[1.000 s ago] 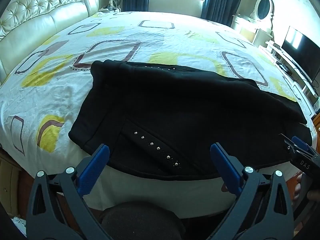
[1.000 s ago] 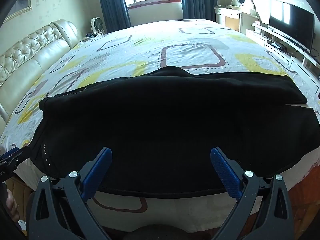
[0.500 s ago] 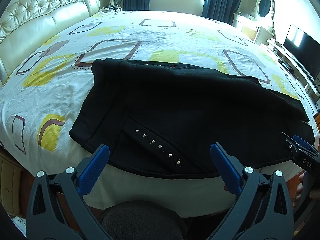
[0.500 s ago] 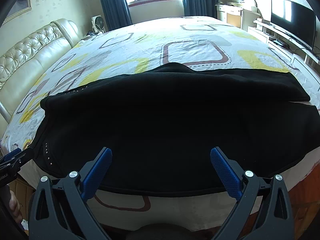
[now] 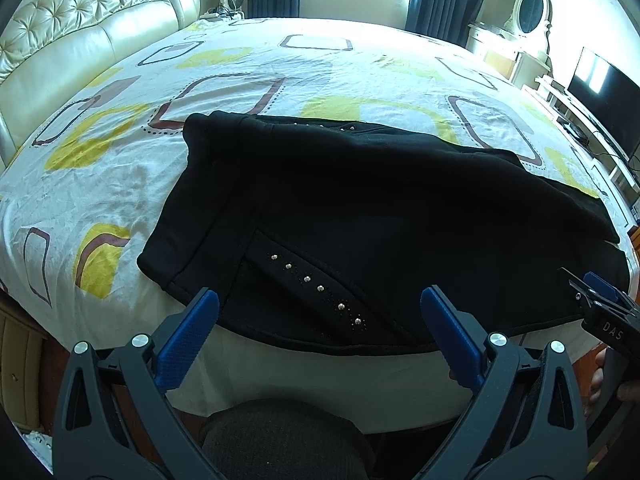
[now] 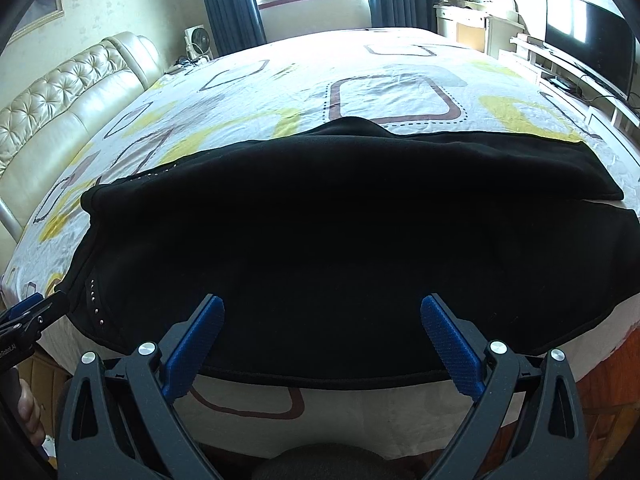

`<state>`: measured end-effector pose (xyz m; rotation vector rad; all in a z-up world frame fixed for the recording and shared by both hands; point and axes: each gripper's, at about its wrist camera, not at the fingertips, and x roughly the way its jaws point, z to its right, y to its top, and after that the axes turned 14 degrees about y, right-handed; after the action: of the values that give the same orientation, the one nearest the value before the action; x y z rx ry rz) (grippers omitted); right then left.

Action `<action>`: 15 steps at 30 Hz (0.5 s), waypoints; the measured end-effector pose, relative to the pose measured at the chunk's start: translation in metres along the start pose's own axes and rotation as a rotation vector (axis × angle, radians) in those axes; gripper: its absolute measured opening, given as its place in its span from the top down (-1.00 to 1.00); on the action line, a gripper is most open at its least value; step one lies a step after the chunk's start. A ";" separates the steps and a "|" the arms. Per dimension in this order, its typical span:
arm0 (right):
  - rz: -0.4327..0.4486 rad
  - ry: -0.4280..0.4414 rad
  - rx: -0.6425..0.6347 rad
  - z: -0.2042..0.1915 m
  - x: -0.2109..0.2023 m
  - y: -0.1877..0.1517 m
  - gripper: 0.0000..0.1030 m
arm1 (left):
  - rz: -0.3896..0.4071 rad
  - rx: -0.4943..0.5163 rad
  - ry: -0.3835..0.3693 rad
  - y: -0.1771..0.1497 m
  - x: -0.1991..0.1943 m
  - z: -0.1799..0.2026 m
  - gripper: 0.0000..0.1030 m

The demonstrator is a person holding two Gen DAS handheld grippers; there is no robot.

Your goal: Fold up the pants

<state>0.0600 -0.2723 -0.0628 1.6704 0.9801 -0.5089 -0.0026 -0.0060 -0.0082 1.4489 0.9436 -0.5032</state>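
Note:
Black pants [image 5: 380, 220] lie spread across the near side of the bed, waistband to the left with a studded pocket [image 5: 316, 288] near the front edge. They also fill the right wrist view [image 6: 340, 240], legs running to the right. My left gripper [image 5: 320, 308] is open and empty just short of the pants' near hem at the pocket. My right gripper [image 6: 322, 316] is open and empty, its tips over the pants' near hem. The right gripper shows at the right edge of the left wrist view [image 5: 600, 304]; the left gripper shows at the left edge of the right wrist view [image 6: 28, 316].
The bed [image 5: 240, 64] has a white sheet with yellow and brown shapes. A cream tufted headboard [image 5: 80, 20] stands at the left. A television [image 6: 588, 36] on a low white stand and a dresser with oval mirror [image 5: 528, 12] are at the right. Dark knee [image 5: 280, 440] below.
Both grippers have edged a little closer to the bed edge and the pants' hem. Both stay open. The pants have not moved.

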 end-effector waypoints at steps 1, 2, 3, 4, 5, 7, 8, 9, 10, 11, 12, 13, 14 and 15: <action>-0.001 0.000 0.001 0.000 0.000 0.000 -0.91 | 0.001 0.000 0.001 0.000 0.000 0.000 -0.96; -0.002 0.000 0.001 0.000 0.000 0.000 -0.91 | 0.000 -0.002 0.001 0.000 0.001 0.000 -0.96; -0.001 0.000 0.002 0.000 0.000 0.000 -0.91 | -0.001 -0.004 0.001 0.000 0.001 0.000 -0.96; -0.001 0.001 0.003 0.000 0.000 0.000 -0.91 | -0.002 -0.003 0.000 -0.001 0.001 0.000 -0.96; -0.001 0.001 0.003 0.000 0.000 -0.001 -0.91 | -0.003 -0.003 0.001 -0.001 0.001 0.000 -0.96; -0.002 0.003 0.002 0.000 0.000 -0.001 -0.91 | -0.003 -0.002 0.001 -0.001 0.001 0.000 -0.96; -0.003 0.003 0.003 0.000 0.000 -0.001 -0.91 | -0.002 -0.002 0.002 -0.001 0.001 0.000 -0.96; -0.004 0.003 0.004 0.000 0.001 -0.001 -0.91 | -0.003 -0.002 0.000 -0.001 0.001 0.000 -0.96; -0.006 0.004 0.005 0.000 0.001 -0.001 -0.91 | -0.003 -0.001 -0.002 -0.001 0.001 0.000 -0.96; -0.008 0.004 0.005 0.000 0.001 -0.001 -0.91 | -0.004 0.000 -0.003 -0.001 0.001 0.000 -0.96; -0.009 0.003 0.004 0.000 0.001 -0.002 -0.91 | -0.004 0.001 -0.003 -0.001 0.002 0.000 -0.96; -0.009 0.003 0.004 -0.001 0.002 -0.003 -0.91 | -0.004 0.002 -0.002 -0.001 0.001 0.000 -0.96; -0.011 0.004 0.003 -0.001 0.002 -0.003 -0.91 | -0.005 0.003 -0.002 -0.001 0.002 0.000 -0.96; -0.012 0.005 0.003 -0.002 0.002 -0.003 -0.91 | -0.006 0.005 -0.001 -0.001 0.002 0.000 -0.96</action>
<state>0.0585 -0.2698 -0.0658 1.6701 0.9942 -0.5147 -0.0024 -0.0057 -0.0104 1.4502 0.9465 -0.5112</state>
